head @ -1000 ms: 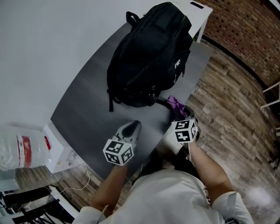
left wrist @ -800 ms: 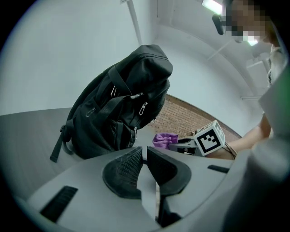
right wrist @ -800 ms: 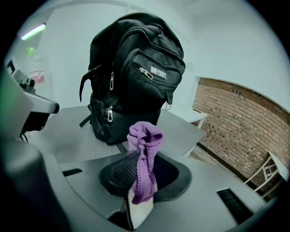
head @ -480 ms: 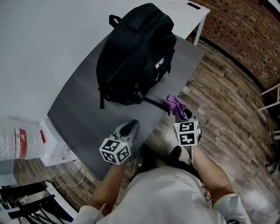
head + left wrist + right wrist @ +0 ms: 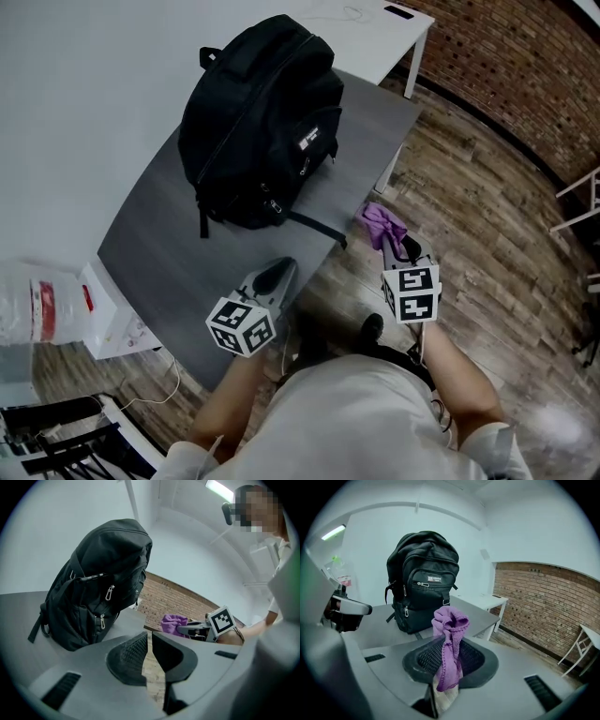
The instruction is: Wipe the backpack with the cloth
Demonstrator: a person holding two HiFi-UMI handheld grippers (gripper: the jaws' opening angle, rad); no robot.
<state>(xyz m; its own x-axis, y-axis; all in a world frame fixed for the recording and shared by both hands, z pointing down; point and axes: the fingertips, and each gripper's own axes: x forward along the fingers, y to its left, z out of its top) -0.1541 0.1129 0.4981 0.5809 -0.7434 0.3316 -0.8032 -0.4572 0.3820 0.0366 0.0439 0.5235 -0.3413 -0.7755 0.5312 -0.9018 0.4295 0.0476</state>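
A black backpack (image 5: pixel 258 122) stands upright on the grey table (image 5: pixel 159 253), its front pocket toward me (image 5: pixel 424 578). My right gripper (image 5: pixel 394 244) is shut on a bunched purple cloth (image 5: pixel 382 223), which sticks up from between the jaws (image 5: pixel 450 620). It hangs over the wooden floor, just off the table's near right edge and short of the backpack. My left gripper (image 5: pixel 279 270) hovers over the table's near edge, its jaws together with nothing between them (image 5: pixel 150 639). The backpack (image 5: pixel 98 583) sits to its left and ahead.
A white table (image 5: pixel 366 37) adjoins the far end of the grey one. A brick wall (image 5: pixel 525 75) runs along the right. At the lower left, a plastic jug (image 5: pixel 37 305) sits beside a white box (image 5: pixel 112 323), with cables on the floor.
The right gripper and its cloth have drawn back from the table's edge and now hang over the floor. The backpack is farther from both grippers. The left gripper has barely moved.
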